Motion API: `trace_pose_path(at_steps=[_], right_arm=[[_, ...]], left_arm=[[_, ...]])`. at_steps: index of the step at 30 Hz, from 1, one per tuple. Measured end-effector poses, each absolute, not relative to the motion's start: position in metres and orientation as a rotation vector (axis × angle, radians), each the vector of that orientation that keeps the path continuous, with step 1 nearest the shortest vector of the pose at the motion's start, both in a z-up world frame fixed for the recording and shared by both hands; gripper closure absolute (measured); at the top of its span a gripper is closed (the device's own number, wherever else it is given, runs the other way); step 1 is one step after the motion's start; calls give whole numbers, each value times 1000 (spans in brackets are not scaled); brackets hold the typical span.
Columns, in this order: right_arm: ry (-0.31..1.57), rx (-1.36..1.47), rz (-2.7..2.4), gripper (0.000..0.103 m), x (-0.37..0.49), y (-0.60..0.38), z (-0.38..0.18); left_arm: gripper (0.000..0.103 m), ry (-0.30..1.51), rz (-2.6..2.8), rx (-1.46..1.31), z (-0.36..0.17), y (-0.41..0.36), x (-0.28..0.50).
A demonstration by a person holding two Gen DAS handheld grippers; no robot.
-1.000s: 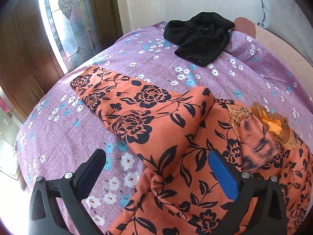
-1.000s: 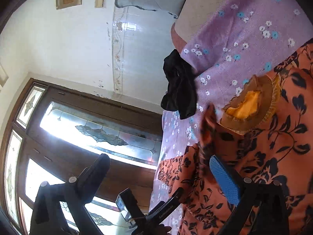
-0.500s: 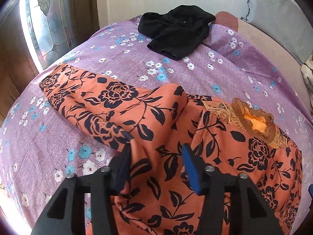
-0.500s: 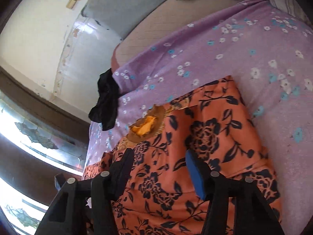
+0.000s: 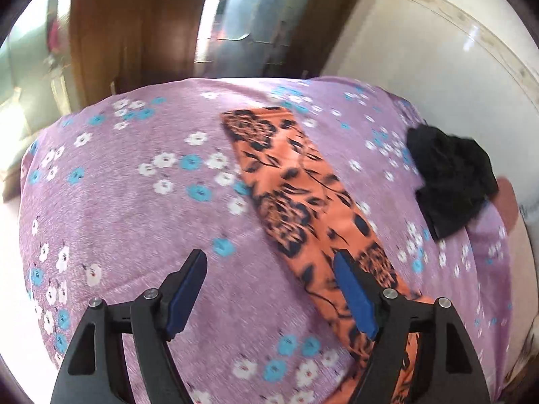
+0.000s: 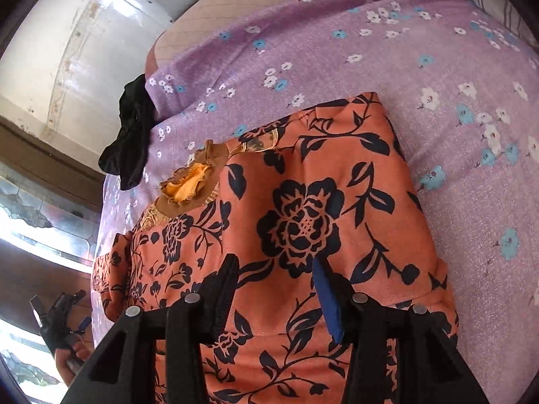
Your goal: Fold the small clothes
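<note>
An orange garment with black flowers (image 6: 303,222) lies on the purple flowered bedsheet (image 6: 438,77), its right sleeve folded over the body and its gold ruffled collar (image 6: 188,185) at the far left. My right gripper (image 6: 273,296) hovers low over the garment's body, jaws part open with nothing between them. In the left wrist view the garment's left sleeve (image 5: 296,198) stretches out flat across the sheet (image 5: 134,202). My left gripper (image 5: 269,293) is open and empty above the sheet, its right finger (image 5: 353,299) over the sleeve's edge.
A crumpled black garment (image 5: 451,178) lies at the bed's far side near the white wall; it also shows in the right wrist view (image 6: 131,134). A wooden door with patterned glass (image 5: 134,20) stands beyond the bed edge. The left gripper (image 6: 57,316) shows in the right view.
My left gripper has opened and swung left toward the outstretched sleeve. My right gripper has moved in closer over the folded garment body and stays part open.
</note>
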State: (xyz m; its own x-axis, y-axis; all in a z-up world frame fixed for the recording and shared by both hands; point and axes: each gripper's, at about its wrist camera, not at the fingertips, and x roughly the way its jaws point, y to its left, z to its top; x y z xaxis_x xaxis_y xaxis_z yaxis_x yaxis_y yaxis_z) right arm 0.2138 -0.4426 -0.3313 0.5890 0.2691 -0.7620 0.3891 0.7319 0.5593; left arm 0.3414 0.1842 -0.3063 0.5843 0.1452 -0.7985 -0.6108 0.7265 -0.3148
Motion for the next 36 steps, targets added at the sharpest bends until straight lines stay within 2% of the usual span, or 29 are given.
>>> trace_pose_path(at_steps=[6,12,16,18,20,21,23,25,30,36], right_arm=[[969,686,-70,54,222,-417,-331],[944,612,-59,54,228,-399,-327],[958,607,-64,54,230,-397,-331],[957,610,-71,54,230,-399,-332],[955,612,-78,54,231,-401,-333],[956,613,-82,54,231,-401,-334],[957,614,-85,54,232,-402,-335],[957,606,-85,54,234,-401,-336],[927,586,-95,54,238,-400,-331],[867,599,-108,54,235,-405,-317]], left_arm=[[25,904,373,-875,-353,239,368],[25,866,249,-916,-358,236,394],[26,848,246,-835,-357,231,414],[34,823,225,-833,-358,233,423],[54,820,203,-848,-365,238,432],[59,820,206,-848,-367,242,434],[80,821,216,-850,-369,246,438],[94,833,208,-883,-372,250,438],[95,783,197,-788,-337,225,432],[95,707,-90,-510,-255,109,414]])
